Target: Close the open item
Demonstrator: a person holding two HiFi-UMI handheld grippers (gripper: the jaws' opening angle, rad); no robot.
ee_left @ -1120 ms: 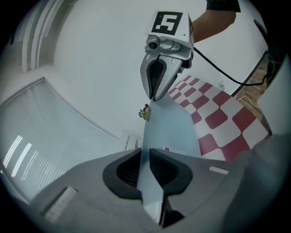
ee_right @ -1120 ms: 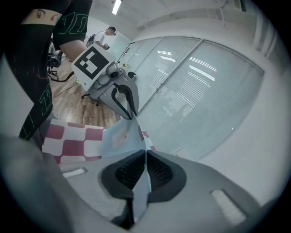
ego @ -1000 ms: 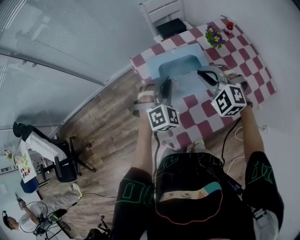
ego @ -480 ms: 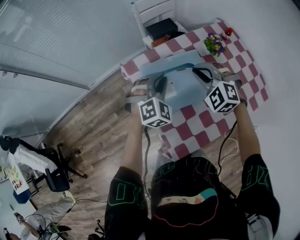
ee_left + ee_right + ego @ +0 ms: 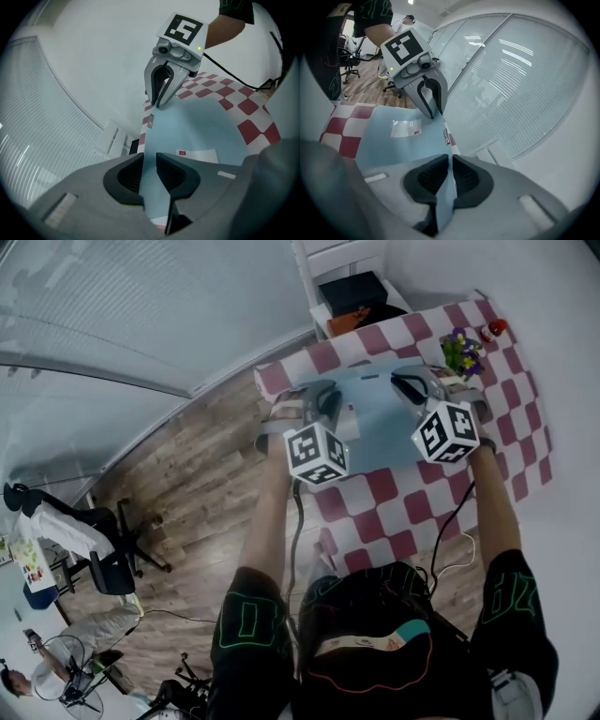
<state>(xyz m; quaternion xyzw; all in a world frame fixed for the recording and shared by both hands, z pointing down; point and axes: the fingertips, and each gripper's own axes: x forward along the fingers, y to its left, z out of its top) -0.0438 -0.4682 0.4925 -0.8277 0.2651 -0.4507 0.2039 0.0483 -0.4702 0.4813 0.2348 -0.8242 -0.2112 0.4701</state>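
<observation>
A light blue flat box (image 5: 375,423) lies on the red-and-white checked table (image 5: 422,502); its lid (image 5: 206,126) is down, nearly level, and the inside is hidden. Both grippers sit at the lid's far edge. My left gripper (image 5: 325,401) (image 5: 150,173) has just been opening: its pads stand apart with the thin lid edge in the gap. My right gripper (image 5: 410,385) (image 5: 450,176) has also eased slightly, and its pads still pinch the lid's edge. Each gripper shows in the other's view, the right gripper (image 5: 158,104) and the left gripper (image 5: 432,112).
A pot of purple and yellow flowers (image 5: 461,352) and a small red object (image 5: 495,329) stand at the table's far right corner. A white chair (image 5: 323,268) holding a black item (image 5: 352,292) is behind the table. A glass wall with blinds (image 5: 511,70) runs alongside.
The lid has come down from raised to nearly flat, hiding the box's darker inside. Both grippers moved down and forward with it.
</observation>
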